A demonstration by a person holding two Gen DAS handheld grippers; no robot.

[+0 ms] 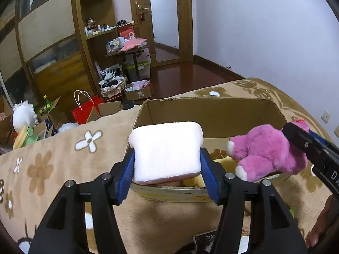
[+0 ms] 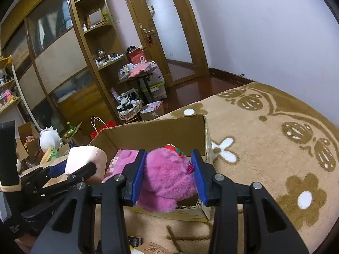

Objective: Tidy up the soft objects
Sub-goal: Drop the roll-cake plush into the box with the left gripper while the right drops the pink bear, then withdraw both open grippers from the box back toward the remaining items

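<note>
My left gripper (image 1: 167,160) is shut on a white toast-shaped plush (image 1: 166,150) and holds it over the near edge of an open cardboard box (image 1: 211,110). My right gripper (image 2: 169,173) is shut on a pink plush bear (image 2: 167,180), also over the box (image 2: 159,131). In the left wrist view the bear (image 1: 267,150) hangs at the box's right side, with the right gripper's black arm (image 1: 313,150) behind it. The toast plush (image 2: 84,158) shows at the left of the right wrist view. Yellow and pink soft things lie inside the box.
The box stands on a bed with a tan flower-patterned blanket (image 2: 264,148). Beyond the bed are a red paper bag (image 1: 86,110), a white plush (image 1: 23,114), open cartons, a basket (image 1: 112,84), a cluttered small table (image 1: 129,48), wooden shelves and a door.
</note>
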